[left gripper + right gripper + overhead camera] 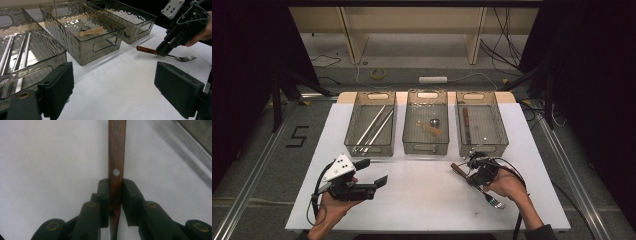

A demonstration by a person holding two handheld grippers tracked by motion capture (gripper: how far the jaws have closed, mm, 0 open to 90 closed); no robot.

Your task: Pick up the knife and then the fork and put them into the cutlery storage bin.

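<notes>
Three clear bins [370, 145] stand in a row on the white table [422, 200]. One fork [462, 172] with a wooden handle lies in front of the rightmost bin, the right gripper [472, 175] clamped on its handle, fingers [103, 195] pressing both sides. The left gripper [374, 173] hovers low, tilted toward the bins, fingers [58, 85] wide apart.

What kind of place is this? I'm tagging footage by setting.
Probably a lab recording station, not a kitchen: a white table on bare floor with black curtains beside it, loose cables, and three clear bins for sorting cutlery.
</notes>
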